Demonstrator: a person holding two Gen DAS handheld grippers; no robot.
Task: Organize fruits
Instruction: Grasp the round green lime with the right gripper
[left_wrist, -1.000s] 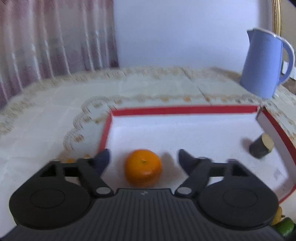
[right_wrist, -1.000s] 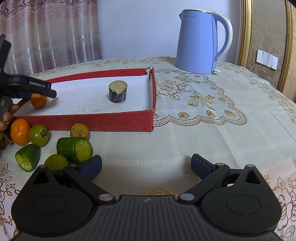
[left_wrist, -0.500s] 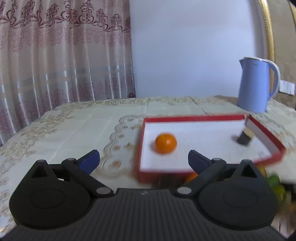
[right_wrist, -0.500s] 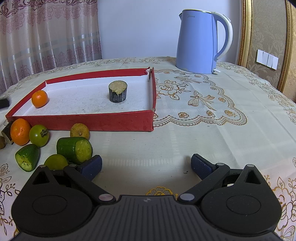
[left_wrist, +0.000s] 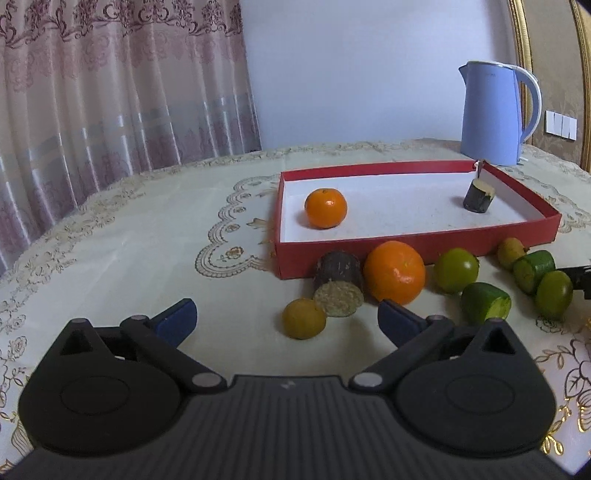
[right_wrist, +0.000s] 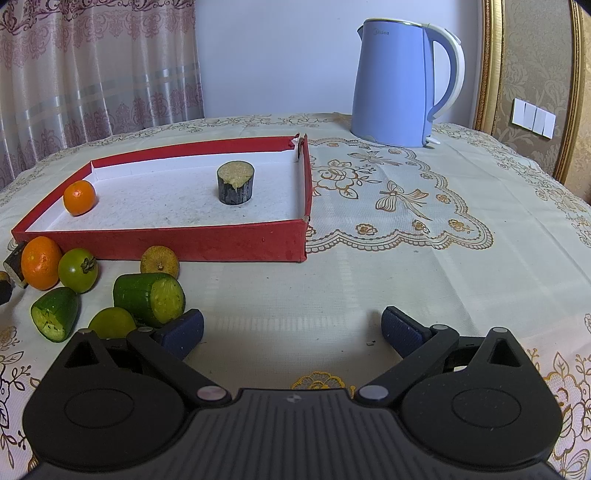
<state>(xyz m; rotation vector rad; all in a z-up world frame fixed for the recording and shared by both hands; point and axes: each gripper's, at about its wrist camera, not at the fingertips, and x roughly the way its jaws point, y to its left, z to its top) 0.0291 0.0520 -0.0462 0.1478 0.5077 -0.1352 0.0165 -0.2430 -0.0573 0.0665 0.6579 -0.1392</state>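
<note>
The left gripper (left_wrist: 286, 317) has its jaws spread wide with nothing gripped; a small yellow-orange citrus (left_wrist: 303, 318) and a dark-skinned cut stub (left_wrist: 338, 283) lie on the cloth in the gap ahead of the blue pads (left_wrist: 176, 316), neither touched. Just beside the stub sits a large orange (left_wrist: 394, 272), close against the near wall of the red tray (left_wrist: 424, 248); further right along that wall come a green tomato-like fruit (left_wrist: 456, 270), a cut green wedge (left_wrist: 485, 307), a cut green cylinder (left_wrist: 533, 266), a second green round fruit (left_wrist: 554, 294) and a small yellowish fruit (left_wrist: 510, 248).

Inside the tray a small orange (left_wrist: 325, 208) rests near the left end — well apart from an upright dark stub (left_wrist: 478, 196) toward the far right corner, where the tray's corner is torn.

The right gripper (right_wrist: 291, 330) is likewise wide open and holds nothing, with bare patterned tablecloth (right_wrist: 388, 258) between its pads; the cut green cylinder (right_wrist: 149, 298) lies just beside its left pad, with a yellow-green fruit (right_wrist: 112, 322) partly hidden behind the gripper body.

A blue electric kettle (right_wrist: 400, 81) stands beyond the tray's right end; faint lettering near its rim looks like "Midea", too small to be sure. Pink patterned curtains (left_wrist: 110, 85) hang behind the table; white wall switches (right_wrist: 533, 117) sit on the gold-patterned wall at right.
</note>
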